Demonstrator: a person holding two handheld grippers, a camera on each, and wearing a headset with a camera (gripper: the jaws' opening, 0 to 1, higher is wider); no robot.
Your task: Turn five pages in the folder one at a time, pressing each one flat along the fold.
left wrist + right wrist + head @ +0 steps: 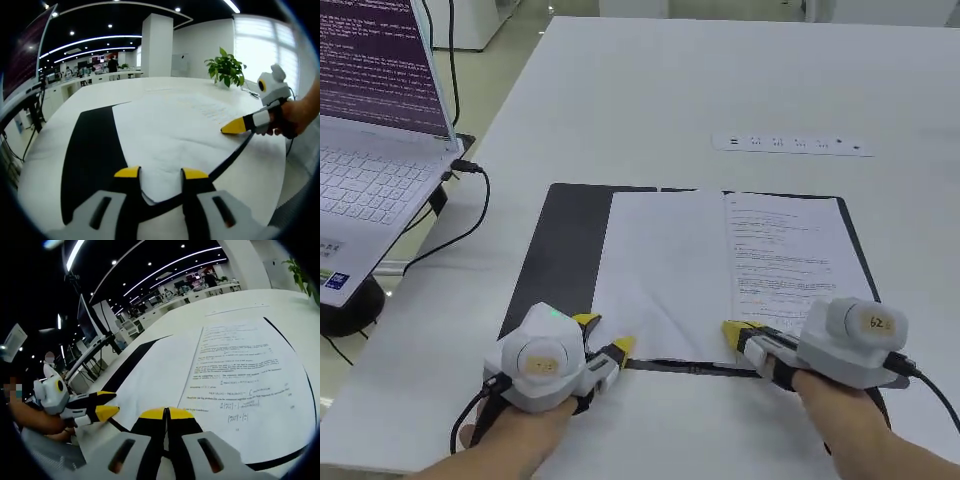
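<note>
Nearest you, at 7 o'clock in the head view, your left gripper point(605, 335) has its jaws parted about halfway. The near corner of the blank page point(660, 270) lies loose between them, so it has hold of nothing. At 5 o'clock your right gripper point(733, 330) has its jaws pressed together, empty, with the tip at the near end of the fold point(725, 260). Whether it touches the paper I cannot tell.

Just beyond both grippers the folder point(560, 250) lies open and flat on the table point(650, 90), with the blank sheet at 11 o'clock of the fold and the printed page point(790, 250) at 1 o'clock.

This looks like the pressing step. Your next move calls for running the closed right tip along the fold toward 12 o'clock with light, even pressure while the left steadies the blank sheet. I cannot tell how many pages are already turned.

Farther off, a power strip point(790, 144) sits at 1 o'clock and a laptop point(370, 150) at 10 o'clock.
</note>
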